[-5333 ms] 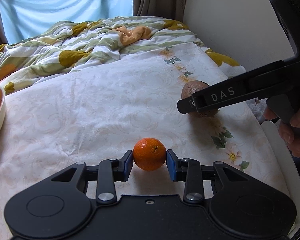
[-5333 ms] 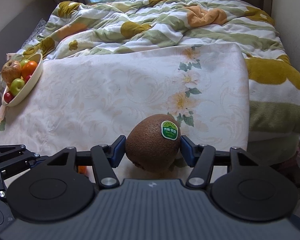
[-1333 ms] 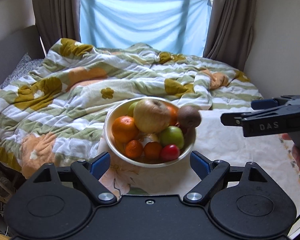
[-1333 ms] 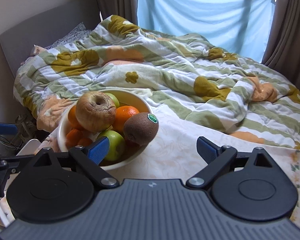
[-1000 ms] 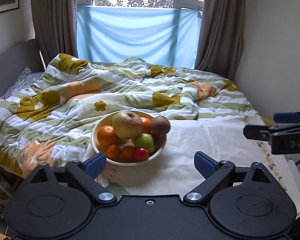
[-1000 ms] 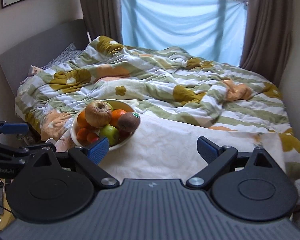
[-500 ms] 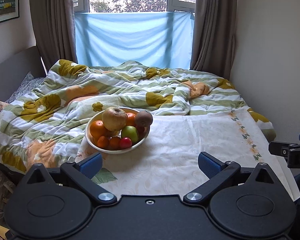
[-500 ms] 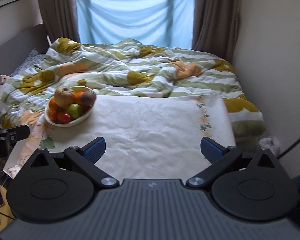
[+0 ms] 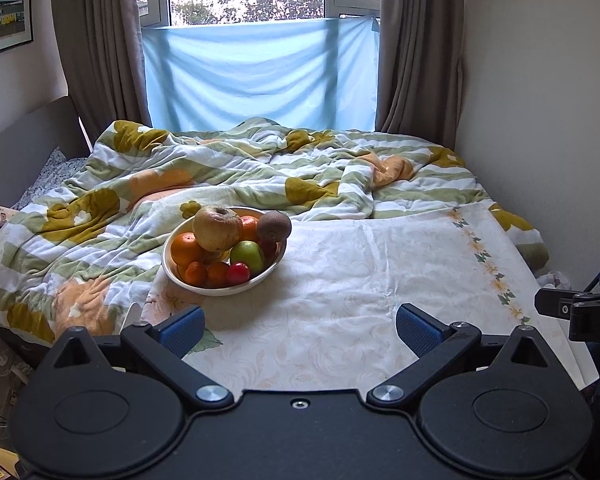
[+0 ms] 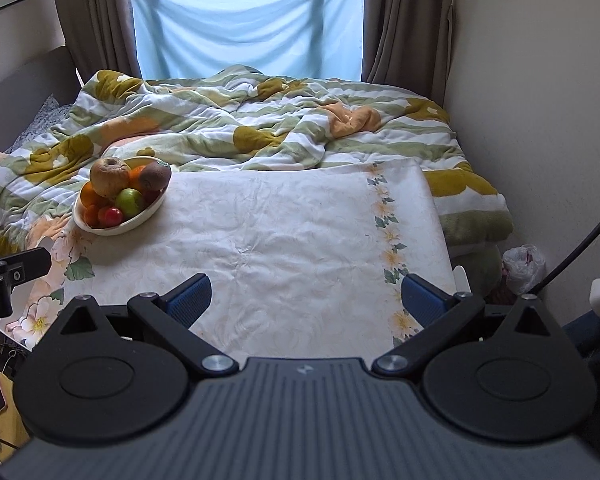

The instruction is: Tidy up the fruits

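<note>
Right view alone shows plastic bag [image 10: 523, 264] on floor by wall. Left gripper [image 9: 299, 330], right gripper [image 10: 305, 298]: both spread, empty. Bowl [image 9: 204, 282] on floral cloth [image 9: 360, 280]; rumpled duvet [image 9: 260, 168] behind.

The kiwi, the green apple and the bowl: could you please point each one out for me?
kiwi [image 9: 275, 225], left wrist view, on its brown skin.
green apple [image 9: 247, 255], left wrist view, middle of its front.
bowl [image 10: 140, 216], right wrist view, on its outer cream wall.

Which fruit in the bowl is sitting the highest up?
The big brownish, wrinkled apple. It sits on top of the pile in the bowl, above the oranges, the green apple and the fuzzy brown kiwi.
</note>
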A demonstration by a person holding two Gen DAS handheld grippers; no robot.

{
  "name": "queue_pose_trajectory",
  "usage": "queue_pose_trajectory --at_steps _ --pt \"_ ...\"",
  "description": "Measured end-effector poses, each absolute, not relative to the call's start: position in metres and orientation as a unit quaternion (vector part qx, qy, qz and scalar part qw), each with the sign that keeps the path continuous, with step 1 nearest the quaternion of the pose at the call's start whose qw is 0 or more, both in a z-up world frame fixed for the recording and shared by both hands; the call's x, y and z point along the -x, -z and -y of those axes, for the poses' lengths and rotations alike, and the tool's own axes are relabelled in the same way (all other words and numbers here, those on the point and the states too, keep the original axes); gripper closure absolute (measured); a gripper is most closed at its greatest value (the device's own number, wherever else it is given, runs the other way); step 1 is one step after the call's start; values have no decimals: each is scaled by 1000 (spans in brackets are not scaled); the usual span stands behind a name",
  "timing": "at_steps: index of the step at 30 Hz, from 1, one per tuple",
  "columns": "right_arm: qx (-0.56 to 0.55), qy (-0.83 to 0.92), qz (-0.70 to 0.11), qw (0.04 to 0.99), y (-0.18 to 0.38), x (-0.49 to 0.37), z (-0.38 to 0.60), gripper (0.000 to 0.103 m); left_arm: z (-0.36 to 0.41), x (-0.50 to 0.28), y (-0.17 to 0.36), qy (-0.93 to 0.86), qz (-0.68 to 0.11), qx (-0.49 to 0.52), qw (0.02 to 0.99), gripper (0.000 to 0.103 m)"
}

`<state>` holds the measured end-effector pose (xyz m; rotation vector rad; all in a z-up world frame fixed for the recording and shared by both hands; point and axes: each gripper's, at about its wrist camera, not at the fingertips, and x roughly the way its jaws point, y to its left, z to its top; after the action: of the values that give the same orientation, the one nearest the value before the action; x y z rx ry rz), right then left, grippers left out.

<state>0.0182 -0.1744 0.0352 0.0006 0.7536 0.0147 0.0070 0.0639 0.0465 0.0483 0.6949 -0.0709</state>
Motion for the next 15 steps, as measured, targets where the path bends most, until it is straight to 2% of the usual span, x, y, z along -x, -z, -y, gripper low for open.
queue_pose_trajectory --at_steps 15 --pt "-5 -3 -370 929 -35 -13 182 0 -57 -2 -47 37 -341 -21 939 0"
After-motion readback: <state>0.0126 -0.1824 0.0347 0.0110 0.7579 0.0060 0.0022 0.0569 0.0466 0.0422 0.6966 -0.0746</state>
